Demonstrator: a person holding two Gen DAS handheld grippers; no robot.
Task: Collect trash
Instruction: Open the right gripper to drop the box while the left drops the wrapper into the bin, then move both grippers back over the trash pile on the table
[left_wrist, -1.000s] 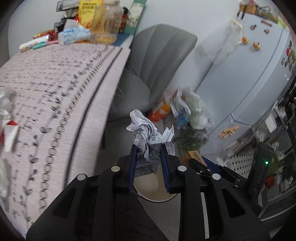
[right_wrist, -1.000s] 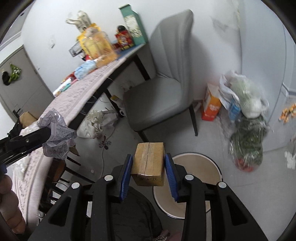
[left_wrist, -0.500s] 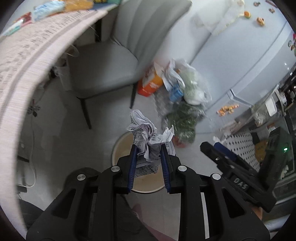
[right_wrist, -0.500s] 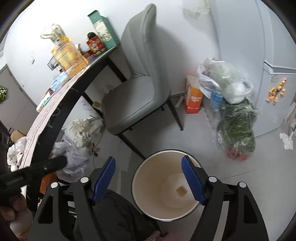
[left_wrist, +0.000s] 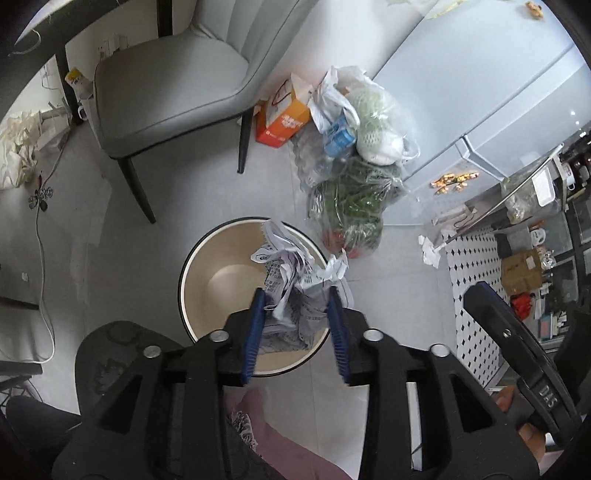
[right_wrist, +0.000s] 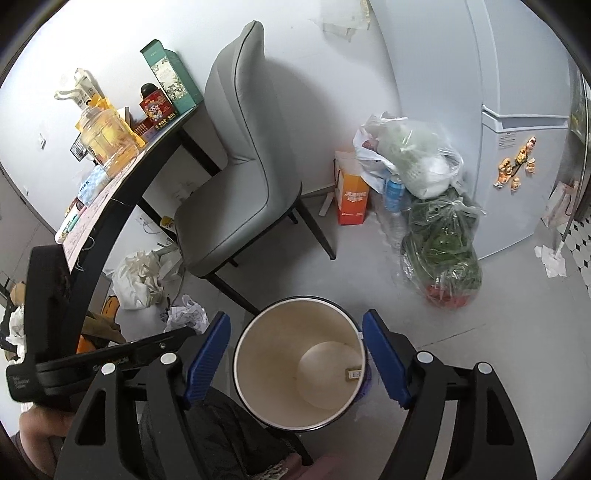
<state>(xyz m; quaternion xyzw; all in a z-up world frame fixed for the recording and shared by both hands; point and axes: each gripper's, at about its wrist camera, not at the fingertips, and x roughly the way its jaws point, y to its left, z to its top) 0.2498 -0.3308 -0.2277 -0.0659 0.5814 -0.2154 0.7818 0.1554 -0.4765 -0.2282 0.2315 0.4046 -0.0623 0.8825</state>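
My left gripper (left_wrist: 295, 306) hangs over the round cream bin (left_wrist: 192, 258) on the floor. Crumpled printed paper (left_wrist: 291, 258) stands between its blue pads and touches both, while the jaws are opening. In the right wrist view the same paper (right_wrist: 184, 315) shows at the left, beside the bin (right_wrist: 258, 325). My right gripper (right_wrist: 295, 354) is open above the bin's mouth, nothing between its fingers. A small cardboard box (right_wrist: 352, 373) lies at the bottom of the bin. One finger (left_wrist: 498, 325) of the right gripper shows at the right in the left wrist view.
A grey chair (right_wrist: 240, 192) stands behind the bin by a black-edged table (right_wrist: 122, 192) with bottles and boxes. Plastic bags of greens (right_wrist: 439, 251), an orange box (right_wrist: 351, 199) and a white fridge (right_wrist: 517, 147) are at the right. A white bag (right_wrist: 136, 280) lies under the table.
The right gripper opened and its cardboard box dropped into the bin. The left gripper carried the paper from the table down over the bin, and its jaws now stand wider.
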